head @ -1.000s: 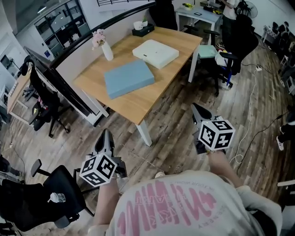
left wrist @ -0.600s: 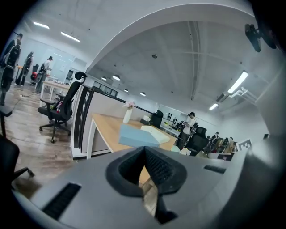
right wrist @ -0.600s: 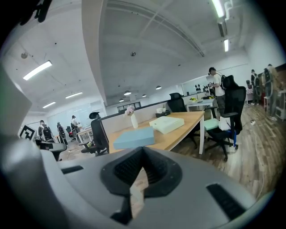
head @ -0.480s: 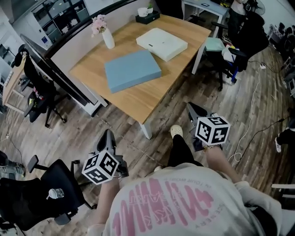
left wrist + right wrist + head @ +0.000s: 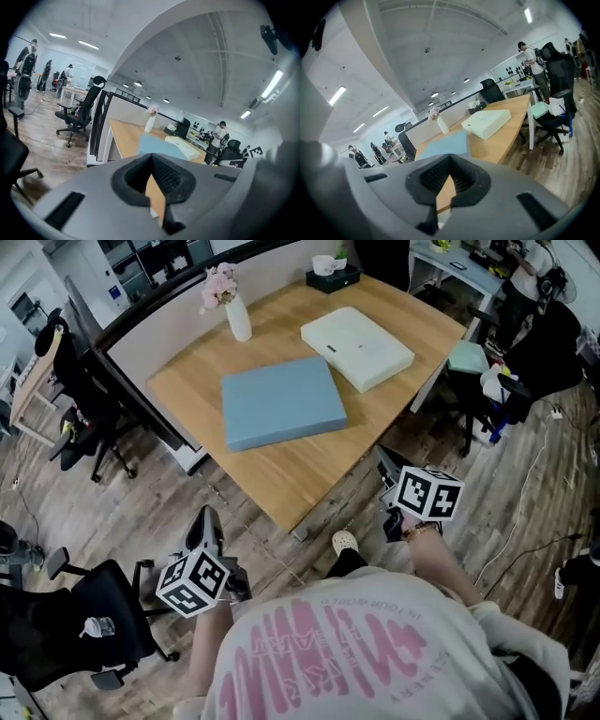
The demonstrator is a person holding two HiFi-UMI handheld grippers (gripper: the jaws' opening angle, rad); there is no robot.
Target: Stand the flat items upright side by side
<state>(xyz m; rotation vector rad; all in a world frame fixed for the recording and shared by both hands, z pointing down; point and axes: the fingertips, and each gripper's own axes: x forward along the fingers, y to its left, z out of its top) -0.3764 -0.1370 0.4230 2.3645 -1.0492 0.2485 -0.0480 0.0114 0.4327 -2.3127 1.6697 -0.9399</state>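
**Head view.** One wooden table (image 5: 281,479) fills the upper middle of the frame. Two flat things lie on it. One is a blue box (image 5: 281,404) near the middle. The other is a cream box (image 5: 356,334) to its upper right, close to the table's right edge. A strip of bare wood keeps the two apart, and both lie flat. One vase (image 5: 239,322) with pink flowers stands at the far edge, upper left of the blue box. A broad band of bare wood runs from the blue box down to the table's near corner.

Two grippers show below, both off the table and over wooden floor. The left gripper (image 5: 203,524) is at lower left and the right gripper (image 5: 385,463) at right of centre, just beside the table's near edge. One black chair (image 5: 89,629) sits at lower left.

**Left gripper view.** Its jaws are pressed together at the tips with nothing between them. Beyond them, in the middle of the frame, the table (image 5: 125,136) carries the blue box (image 5: 157,145), the cream box (image 5: 186,146) and the vase (image 5: 149,123). Open floor lies at left.

**Right gripper view.** Its jaws are likewise closed and empty. Above them lie the blue box (image 5: 443,143) and, to its right, the cream box (image 5: 486,123). Clear tabletop (image 5: 506,136) shows on the near side of both, and floor at lower right.
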